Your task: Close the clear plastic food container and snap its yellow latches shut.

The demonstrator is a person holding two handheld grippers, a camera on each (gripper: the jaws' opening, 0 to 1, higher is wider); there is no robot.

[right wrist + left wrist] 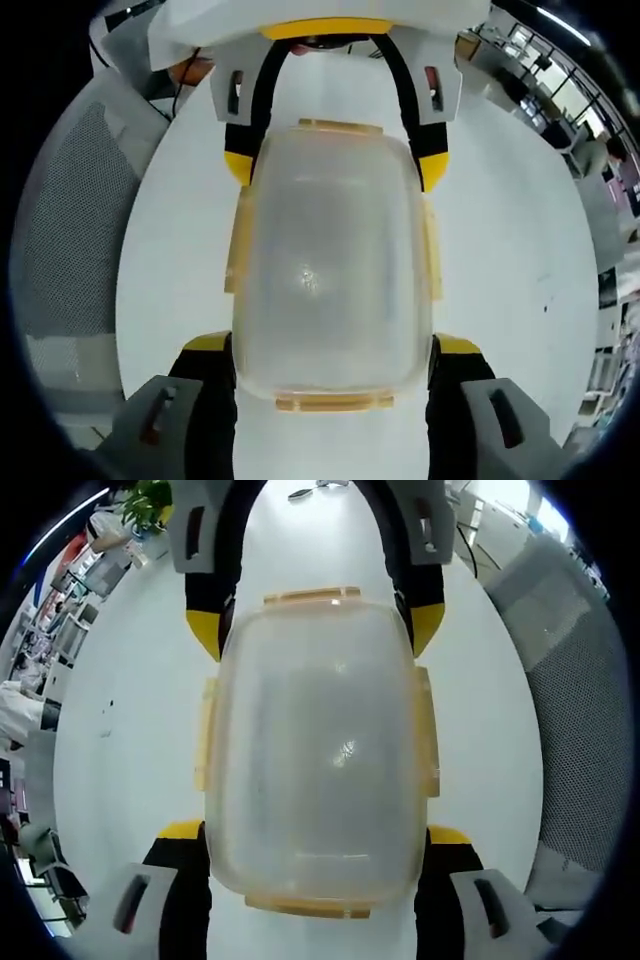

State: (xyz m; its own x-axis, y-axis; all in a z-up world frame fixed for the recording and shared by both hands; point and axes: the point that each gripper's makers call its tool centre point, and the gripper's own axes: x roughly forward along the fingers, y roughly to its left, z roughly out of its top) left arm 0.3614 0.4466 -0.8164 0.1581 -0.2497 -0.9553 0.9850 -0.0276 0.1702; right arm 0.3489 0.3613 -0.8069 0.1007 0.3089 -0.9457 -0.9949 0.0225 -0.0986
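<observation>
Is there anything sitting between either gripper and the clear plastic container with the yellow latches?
Nothing visible. The clear plastic food container lies directly between the left gripper jaws and the right gripper jaws, on the white table.

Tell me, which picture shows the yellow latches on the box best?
The right gripper view: the container sits centred, with all four yellow latches visible around the lid. The left gripper view shows the same latches, slightly paler and more blurred.

I see a white round table under my jaws. A clear food container with its lid on lies flat on it, yellow latches along the sides. Around the container, the tabletop looks smooth and bare.
</observation>
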